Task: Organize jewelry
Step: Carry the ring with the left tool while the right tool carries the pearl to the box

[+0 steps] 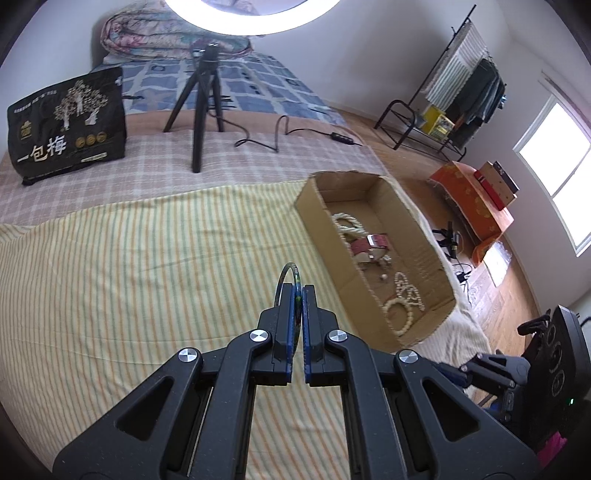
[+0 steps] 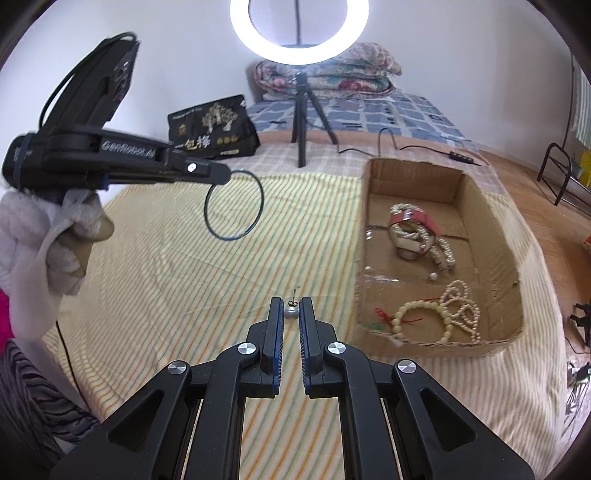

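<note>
Left claw (image 1: pixel 298 295): clamped on a thin dark bangle (image 2: pixel 233 202), held in the air over the sheet
Right claw (image 2: pixel 291 308): clamped on a small pearl earring (image 2: pixel 291 312), post pointing up
Box (image 2: pixel 476 206): open cardboard, on the sheet to the right of both claws, apart from them
In the box: one red-strap watch (image 2: pixel 413 221), one cream bead bracelet (image 2: pixel 424 319), pearl strands tangled so the count is unclear, perhaps three, and one loose pearl (image 2: pixel 434 276)
Around: tripod (image 2: pixel 306 110), black bag (image 2: pixel 214 127), folded quilt (image 2: pixel 325 79), ring light (image 2: pixel 299 27), cable (image 2: pixel 417 146)
In the way: nothing lies on the sheet (image 2: pixel 177 266) between claws and box
Left view only: clothes rack (image 1: pixel 461 92), orange boxes (image 1: pixel 476 195), window (image 1: pixel 557 166)
Right view only: full round of the bangle, the earring, a gloved hand (image 2: pixel 55 240) on the left claw
</note>
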A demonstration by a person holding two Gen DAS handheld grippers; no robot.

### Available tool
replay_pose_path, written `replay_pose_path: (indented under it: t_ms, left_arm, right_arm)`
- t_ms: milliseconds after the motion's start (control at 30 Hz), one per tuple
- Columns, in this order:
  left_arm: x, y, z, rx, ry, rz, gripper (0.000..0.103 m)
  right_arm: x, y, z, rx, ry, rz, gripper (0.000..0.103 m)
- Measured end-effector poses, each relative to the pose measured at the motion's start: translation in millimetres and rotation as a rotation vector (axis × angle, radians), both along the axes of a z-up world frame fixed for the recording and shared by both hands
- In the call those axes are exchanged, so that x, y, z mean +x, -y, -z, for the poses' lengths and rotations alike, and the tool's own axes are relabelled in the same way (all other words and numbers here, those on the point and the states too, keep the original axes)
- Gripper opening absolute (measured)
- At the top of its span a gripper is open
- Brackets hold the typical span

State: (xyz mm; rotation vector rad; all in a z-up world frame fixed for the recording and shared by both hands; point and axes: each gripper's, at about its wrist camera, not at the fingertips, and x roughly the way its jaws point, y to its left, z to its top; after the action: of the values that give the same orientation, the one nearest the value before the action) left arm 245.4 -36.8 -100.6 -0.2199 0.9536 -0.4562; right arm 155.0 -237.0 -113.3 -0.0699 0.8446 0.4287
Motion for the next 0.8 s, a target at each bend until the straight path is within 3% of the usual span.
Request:
replay_pose_path:
  t_ms: [467, 800]
  left_arm:
    - [-17, 62, -25, -0.069, 0.037, 0.108, 0.001]
    - [-13, 96, -24, -0.072, 0.042, 0.15, 0.001]
  right_arm:
    - [25, 72, -24, 0.037, 0.025, 0.155, 0.007]
    - [67, 89, -29, 0.001, 0.033, 0.186, 0.007]
